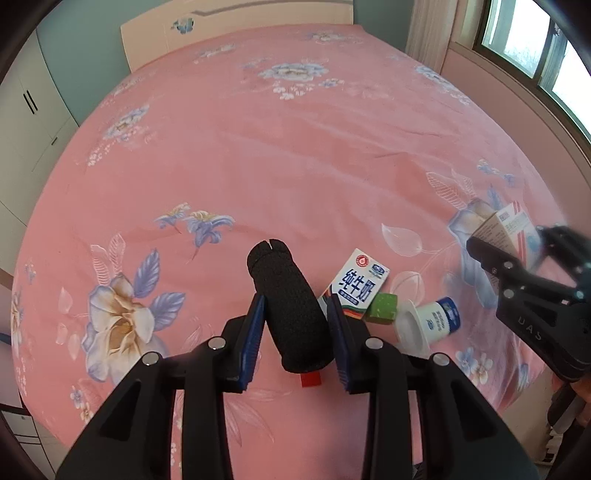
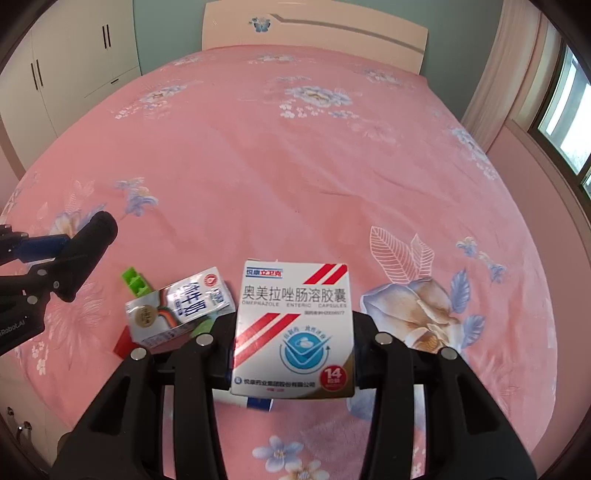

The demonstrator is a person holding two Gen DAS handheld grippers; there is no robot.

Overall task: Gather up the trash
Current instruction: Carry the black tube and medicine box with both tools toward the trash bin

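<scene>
Gripping a black foam cylinder (image 1: 290, 306) between its blue-padded fingers (image 1: 253, 339), the left gripper (image 1: 295, 332) hangs low over a pink floral bedspread (image 1: 295, 147), the cylinder's long axis running forward along the fingers. To its right, the right gripper (image 2: 293, 347) clamps an omeprazole capsule box (image 2: 293, 328) upright, printed face to the camera. Between the two tools, trash lies on the cover: a milk carton (image 1: 360, 282) on its side, a green plastic block (image 1: 382, 308) touching it, and a yogurt cup (image 1: 430, 321) tipped over just beside that, with a small red piece (image 1: 310, 379) nearer the left gripper. The carton lies just right of the left fingers, so that hand looks the closer one, though both are loaded and likely must unload first. A pale headboard (image 2: 314, 26) stands beyond.
</scene>
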